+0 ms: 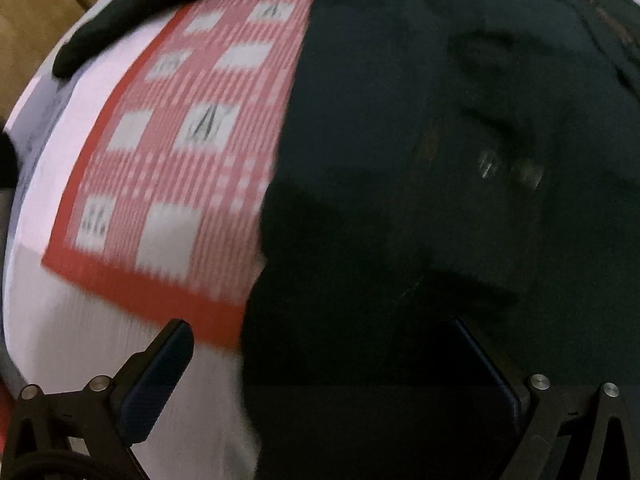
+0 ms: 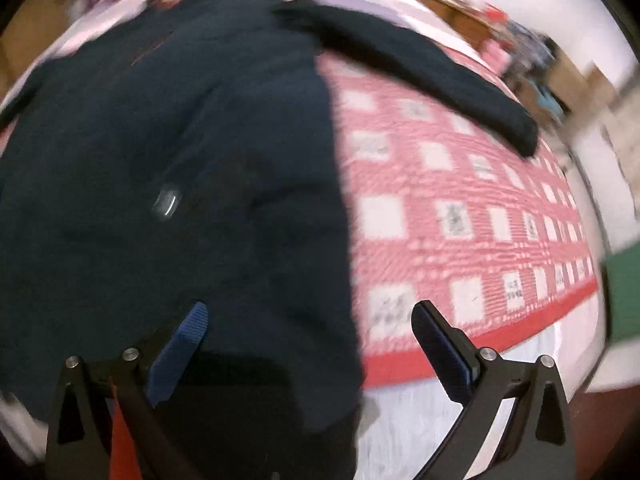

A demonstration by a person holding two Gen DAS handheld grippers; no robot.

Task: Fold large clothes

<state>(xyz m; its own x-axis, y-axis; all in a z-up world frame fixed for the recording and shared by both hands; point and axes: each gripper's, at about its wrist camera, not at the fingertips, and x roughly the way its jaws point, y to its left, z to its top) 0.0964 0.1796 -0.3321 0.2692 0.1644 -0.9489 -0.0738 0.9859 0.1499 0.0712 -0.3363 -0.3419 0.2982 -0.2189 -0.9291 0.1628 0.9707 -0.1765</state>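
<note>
A large dark navy garment (image 1: 440,160) lies spread on a red and white checked cloth (image 1: 192,140). In the left wrist view its left edge runs down the middle, and one sleeve (image 1: 120,16) stretches out to the upper left. My left gripper (image 1: 320,328) is open and empty above the garment's lower left edge. In the right wrist view the garment (image 2: 180,160) fills the left half, with its other sleeve (image 2: 420,80) reaching to the right. My right gripper (image 2: 310,314) is open and empty above the garment's lower right edge. Both views are blurred.
The checked cloth (image 2: 460,220) has a red border and lies on a white sheet (image 2: 440,408). A small shiny tag (image 2: 166,202) sits on the garment. Wooden furniture and clutter (image 2: 520,48) stand beyond the far right edge. A green object (image 2: 624,296) is at the right.
</note>
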